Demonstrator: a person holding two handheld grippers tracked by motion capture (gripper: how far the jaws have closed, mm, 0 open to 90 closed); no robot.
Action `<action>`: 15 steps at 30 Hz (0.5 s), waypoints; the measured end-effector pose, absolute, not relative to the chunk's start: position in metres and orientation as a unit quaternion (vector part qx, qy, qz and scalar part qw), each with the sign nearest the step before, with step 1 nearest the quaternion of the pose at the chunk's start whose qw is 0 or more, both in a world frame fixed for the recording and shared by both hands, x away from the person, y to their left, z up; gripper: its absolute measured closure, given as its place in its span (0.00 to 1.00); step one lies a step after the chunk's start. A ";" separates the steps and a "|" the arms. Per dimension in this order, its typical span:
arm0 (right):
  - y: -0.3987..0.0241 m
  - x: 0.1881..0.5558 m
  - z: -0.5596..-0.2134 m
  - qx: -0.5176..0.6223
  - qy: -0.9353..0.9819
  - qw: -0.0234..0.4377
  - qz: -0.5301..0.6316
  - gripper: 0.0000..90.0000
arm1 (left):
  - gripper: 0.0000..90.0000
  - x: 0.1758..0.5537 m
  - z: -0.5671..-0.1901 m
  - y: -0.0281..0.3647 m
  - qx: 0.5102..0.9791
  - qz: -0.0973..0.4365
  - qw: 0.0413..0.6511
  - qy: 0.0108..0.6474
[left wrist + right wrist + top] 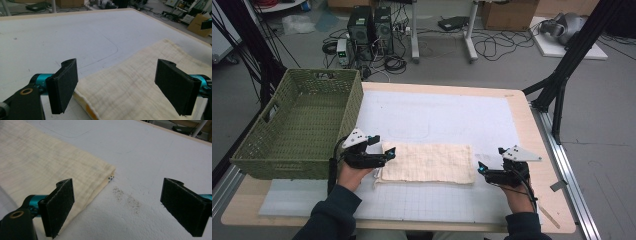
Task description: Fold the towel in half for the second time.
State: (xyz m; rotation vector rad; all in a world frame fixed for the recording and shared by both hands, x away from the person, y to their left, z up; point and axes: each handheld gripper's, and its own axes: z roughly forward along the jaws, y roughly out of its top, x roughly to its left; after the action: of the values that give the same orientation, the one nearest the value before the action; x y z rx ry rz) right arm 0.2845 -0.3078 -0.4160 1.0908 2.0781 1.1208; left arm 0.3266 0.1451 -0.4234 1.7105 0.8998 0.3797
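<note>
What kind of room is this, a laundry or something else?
Probably a lab or workshop, not a laundry: computer towers and tangled cables sit on the floor, cardboard boxes stand behind, and a folded cloth lies on a gridded mat.

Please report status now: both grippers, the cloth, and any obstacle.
Left gripper open at cloth's left end. Right gripper open at its right end. Folded cream cloth flat on mat, not gripped. Green basket close left.

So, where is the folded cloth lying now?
In the high view the folded cream cloth lies flat on the white mat, between the left gripper and right gripper, beside the green basket.
</note>
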 end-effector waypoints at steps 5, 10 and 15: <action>-0.308 0.284 -0.416 0.399 0.774 0.266 0.414 0.12 | 0.22 0.330 -0.424 0.146 0.721 0.161 0.550 0.389; -0.309 0.283 -0.418 0.398 0.776 0.262 0.413 0.12 | 0.24 0.334 -0.423 0.149 0.718 0.166 0.548 0.396; -0.310 0.282 -0.418 0.401 0.774 0.261 0.414 0.12 | 0.25 0.340 -0.428 0.148 0.721 0.166 0.538 0.403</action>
State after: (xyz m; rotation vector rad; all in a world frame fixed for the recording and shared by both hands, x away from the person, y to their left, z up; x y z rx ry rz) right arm 0.2819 -0.3101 -0.4178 1.0857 2.0963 1.1193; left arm 0.3398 0.1481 -0.4281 1.7164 0.9593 0.3949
